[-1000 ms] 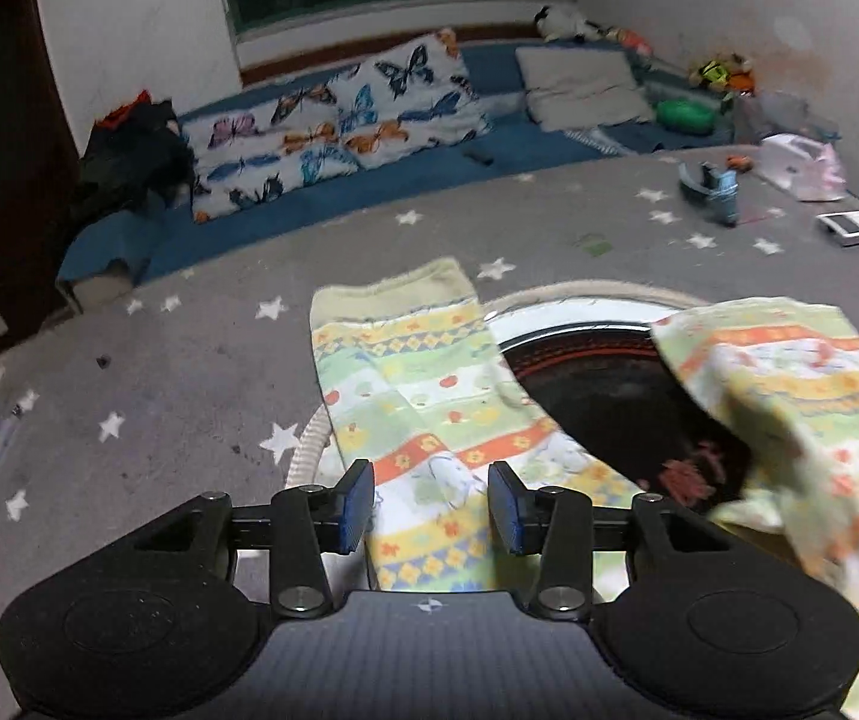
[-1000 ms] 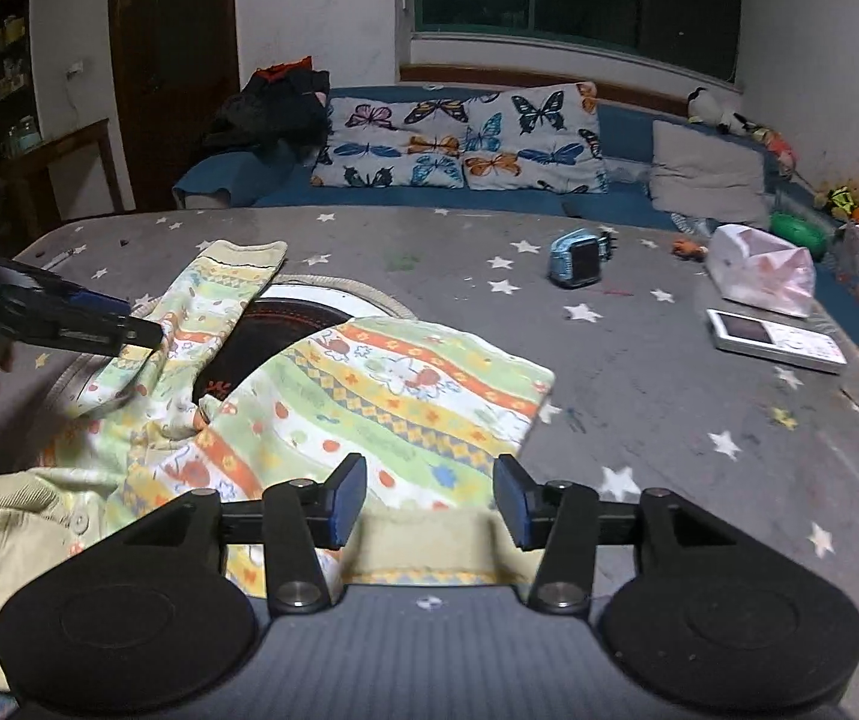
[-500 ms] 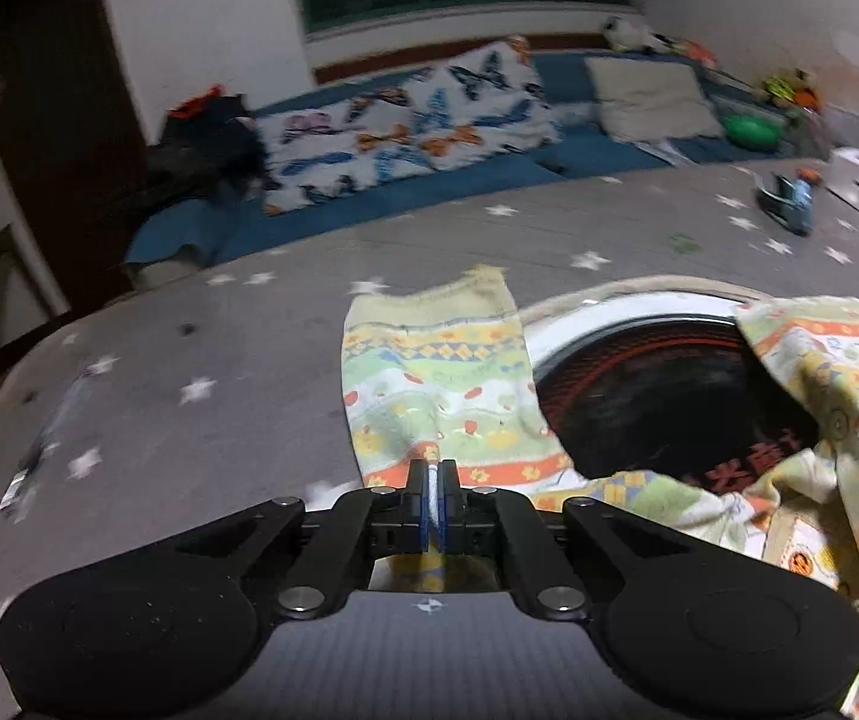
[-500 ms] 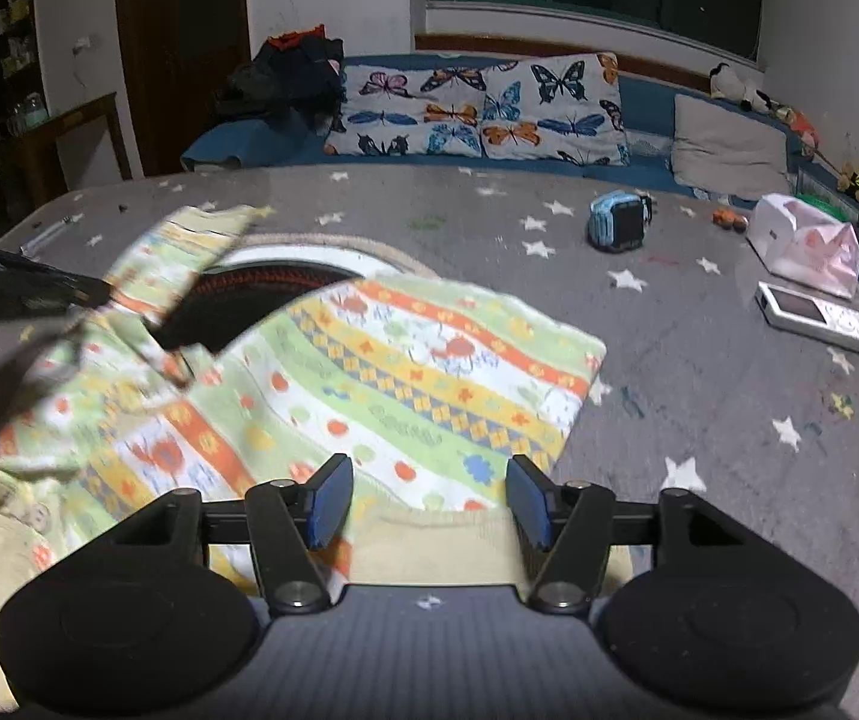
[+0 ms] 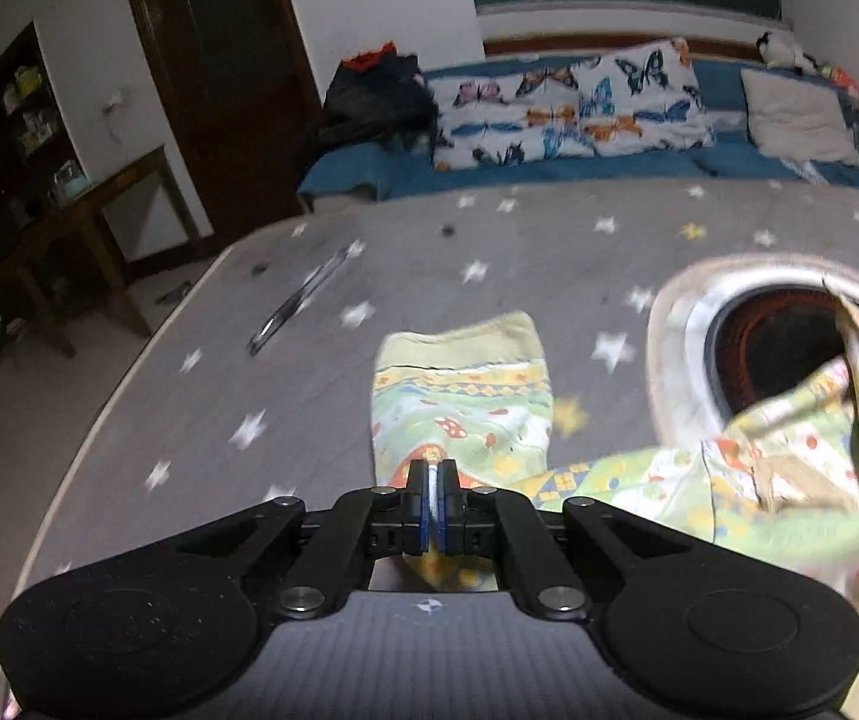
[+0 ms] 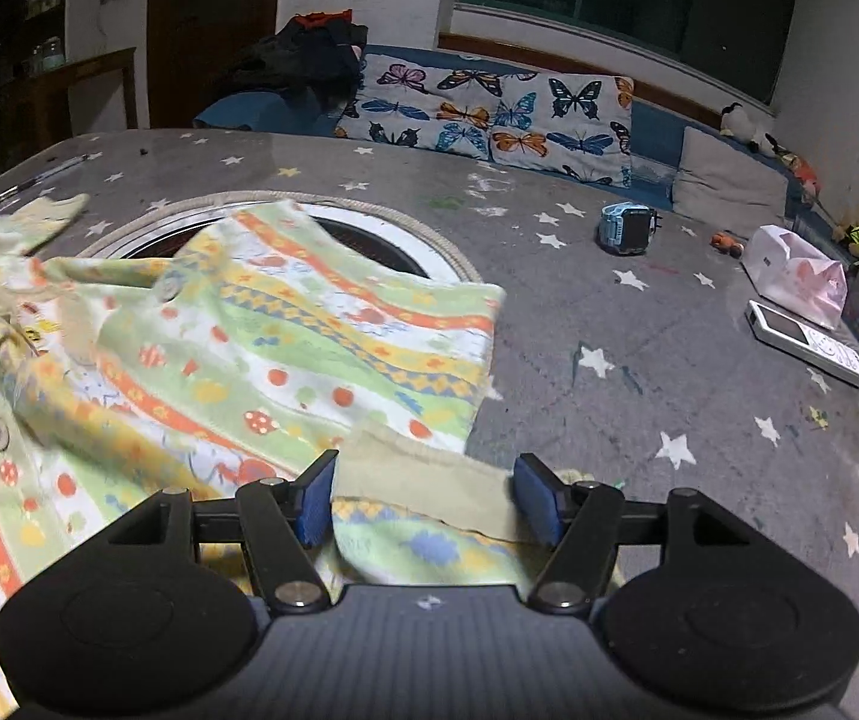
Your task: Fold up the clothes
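Note:
A small child's garment [image 6: 261,354] with green, yellow and orange patterned stripes lies crumpled on the grey star-print tablecloth [image 6: 639,324]. My left gripper [image 5: 431,501] is shut on one sleeve [image 5: 462,396] of it, whose pale cuff stretches away from me. In the right wrist view my right gripper [image 6: 426,501] stands open, its blue pads [image 6: 315,498] on either side of the other sleeve's pale cuff [image 6: 429,480]. The garment's body partly covers the round recess in the table [image 6: 423,246].
The round dark recess with a rope-edged rim [image 5: 675,324] sits mid-table. A blue watch [image 6: 627,228], a pink-white bag [image 6: 795,276] and a white remote [image 6: 807,342] lie at the right. A pen [image 5: 297,300] lies near the left edge. A bench with butterfly cushions [image 6: 489,114] runs behind.
My left gripper went from open to shut on the sleeve and has pulled it left, off the recess. My right gripper has opened wider around the other cuff.

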`<state>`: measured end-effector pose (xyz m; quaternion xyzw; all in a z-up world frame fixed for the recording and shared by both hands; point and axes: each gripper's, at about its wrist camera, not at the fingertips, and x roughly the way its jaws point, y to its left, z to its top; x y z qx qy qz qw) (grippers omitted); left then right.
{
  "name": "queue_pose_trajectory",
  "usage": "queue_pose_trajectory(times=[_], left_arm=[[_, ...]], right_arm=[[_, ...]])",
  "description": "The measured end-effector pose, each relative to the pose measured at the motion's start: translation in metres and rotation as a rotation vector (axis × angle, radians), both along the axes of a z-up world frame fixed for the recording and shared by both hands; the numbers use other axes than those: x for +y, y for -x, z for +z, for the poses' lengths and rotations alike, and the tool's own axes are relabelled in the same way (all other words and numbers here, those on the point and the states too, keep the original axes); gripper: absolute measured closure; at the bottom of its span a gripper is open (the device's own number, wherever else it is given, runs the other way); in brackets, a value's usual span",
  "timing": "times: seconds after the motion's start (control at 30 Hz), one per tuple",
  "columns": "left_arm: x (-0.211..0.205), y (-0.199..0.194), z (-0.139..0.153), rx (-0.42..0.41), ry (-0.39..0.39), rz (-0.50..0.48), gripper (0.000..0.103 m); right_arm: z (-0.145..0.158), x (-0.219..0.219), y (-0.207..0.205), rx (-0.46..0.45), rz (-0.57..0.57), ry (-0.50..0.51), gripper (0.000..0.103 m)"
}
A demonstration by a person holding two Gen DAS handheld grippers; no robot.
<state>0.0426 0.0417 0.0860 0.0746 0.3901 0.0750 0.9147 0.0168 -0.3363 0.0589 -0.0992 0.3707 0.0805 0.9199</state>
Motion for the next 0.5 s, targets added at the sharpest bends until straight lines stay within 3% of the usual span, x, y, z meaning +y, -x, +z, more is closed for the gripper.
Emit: queue_pose_trajectory(times=[0.2,0.3,0.5], left_arm=[[0.015,0.023,0.008,0.027,-0.004,-0.009,0.091],[0.006,0.026,0.022,-0.018,-0.026,-0.044,0.089],[-0.048,0.008,0.031,-0.037,-0.017,-0.296,0.089]], right_arm=[[0.010,-0.004,0.007,0.020,0.011,-0.017,0.039],[0.019,-0.009,0.004,0.017,-0.001,-0.055,0.040],[0.030,-0.008,-0.021,-0.004,0.002,-0.073,0.044]])
